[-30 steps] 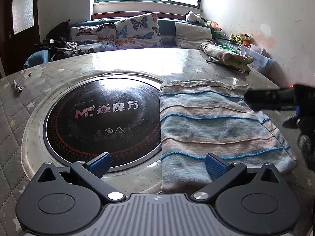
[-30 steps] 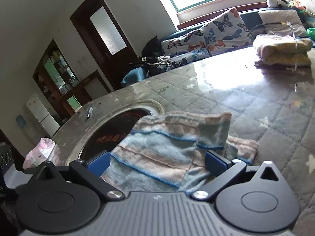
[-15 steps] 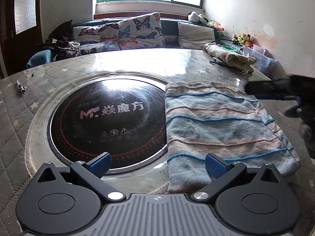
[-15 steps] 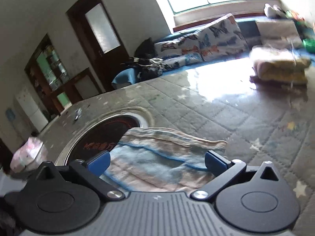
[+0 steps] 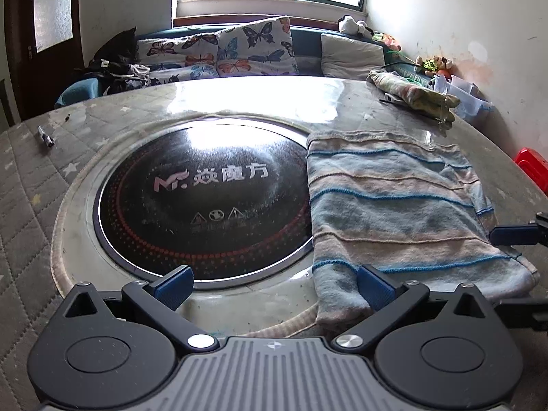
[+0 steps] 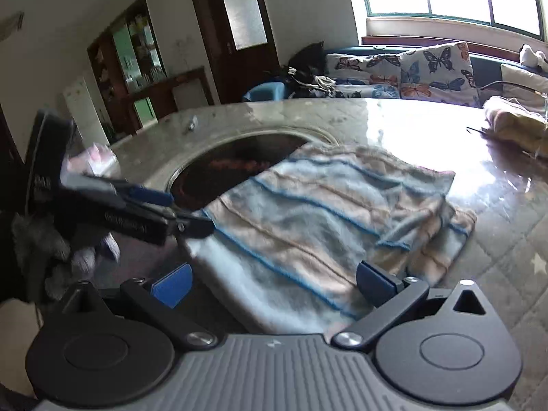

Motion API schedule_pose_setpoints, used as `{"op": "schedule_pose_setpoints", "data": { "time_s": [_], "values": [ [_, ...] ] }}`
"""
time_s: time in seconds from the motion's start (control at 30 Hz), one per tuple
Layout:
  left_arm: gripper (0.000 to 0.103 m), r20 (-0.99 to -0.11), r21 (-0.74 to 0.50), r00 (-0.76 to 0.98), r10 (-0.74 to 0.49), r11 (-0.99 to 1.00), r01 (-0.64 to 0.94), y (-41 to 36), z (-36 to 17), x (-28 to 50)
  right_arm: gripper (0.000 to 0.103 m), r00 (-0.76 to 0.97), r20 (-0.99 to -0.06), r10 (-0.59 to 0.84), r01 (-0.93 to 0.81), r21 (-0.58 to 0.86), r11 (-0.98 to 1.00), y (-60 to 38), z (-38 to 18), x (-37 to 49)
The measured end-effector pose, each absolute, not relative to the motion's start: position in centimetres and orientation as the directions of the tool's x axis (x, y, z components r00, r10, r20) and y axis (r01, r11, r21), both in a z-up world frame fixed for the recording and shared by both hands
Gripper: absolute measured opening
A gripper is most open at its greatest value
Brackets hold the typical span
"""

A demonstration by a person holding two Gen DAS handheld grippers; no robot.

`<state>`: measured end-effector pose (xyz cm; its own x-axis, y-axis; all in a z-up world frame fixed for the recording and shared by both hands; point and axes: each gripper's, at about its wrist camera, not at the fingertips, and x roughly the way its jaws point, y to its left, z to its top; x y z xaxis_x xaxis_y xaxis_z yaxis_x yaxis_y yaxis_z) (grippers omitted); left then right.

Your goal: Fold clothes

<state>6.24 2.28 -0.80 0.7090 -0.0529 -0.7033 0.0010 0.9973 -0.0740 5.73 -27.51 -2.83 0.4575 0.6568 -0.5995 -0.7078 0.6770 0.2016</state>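
Note:
A pale blue and beige striped garment (image 5: pixel 394 212) lies flat on the round table (image 5: pixel 30 178), folded, with its left edge over the black cooktop disc (image 5: pixel 205 198). My left gripper (image 5: pixel 274 286) is open at the garment's near left corner, holding nothing. One blue pad of my right gripper's fingers (image 5: pixel 510 234) shows at the garment's right edge. In the right wrist view the garment (image 6: pixel 308 219) spreads ahead, rumpled at its far right corner. My right gripper (image 6: pixel 272 282) is open over its near edge. The left gripper (image 6: pixel 178 209) reaches in from the left, jaws apart.
A stack of folded cloth (image 5: pixel 411 92) sits at the table's far right, beside clear plastic boxes (image 5: pixel 469 99). A marker (image 5: pixel 46 136) lies at the far left. A red object (image 5: pixel 534 167) is beyond the right rim. A sofa with butterfly cushions (image 5: pixel 253 48) is behind.
My right gripper swung from the garment's far right side to its near right edge, now facing left across it. The left gripper shifted only slightly. The garment lies flatter.

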Motion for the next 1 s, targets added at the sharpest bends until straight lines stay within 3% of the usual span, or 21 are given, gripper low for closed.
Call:
{"op": "schedule_pose_setpoints", "data": {
  "time_s": [0.37, 0.53, 0.67, 0.73, 1.0],
  "values": [
    [0.103, -0.681, -0.095, 0.732, -0.025, 0.994, -0.054, 4.0, 1.2, 5.8, 0.102, 0.464, -0.621, 0.632, -0.769, 0.071, 0.635, -24.9, -0.8, 4.2],
    [0.103, -0.683, -0.143, 0.729, -0.046, 0.987, -0.071, 4.9, 1.6, 5.6, 0.095, 0.479, -0.642, 0.599, -0.806, -0.051, 0.59, -22.3, -1.1, 2.7],
    [0.103, -0.695, -0.175, 0.716, -0.064, 0.981, -0.082, 5.0, 1.5, 5.6, 0.088, 0.499, -0.65, 0.573, -0.824, -0.151, 0.546, -20.2, -1.5, 1.4],
    [0.103, -0.702, -0.203, 0.708, -0.072, 0.974, -0.102, 5.3, 1.4, 5.7, 0.076, 0.51, -0.653, 0.56, -0.83, -0.201, 0.521, -19.2, -1.7, 0.8],
    [0.101, -0.687, -0.353, 0.71, -0.153, 0.925, -0.142, 6.4, 2.2, 6.3, 0.051, 0.5, -0.655, 0.566, -0.834, -0.187, 0.52, -17.5, -2.1, 1.3]
  ]
}}
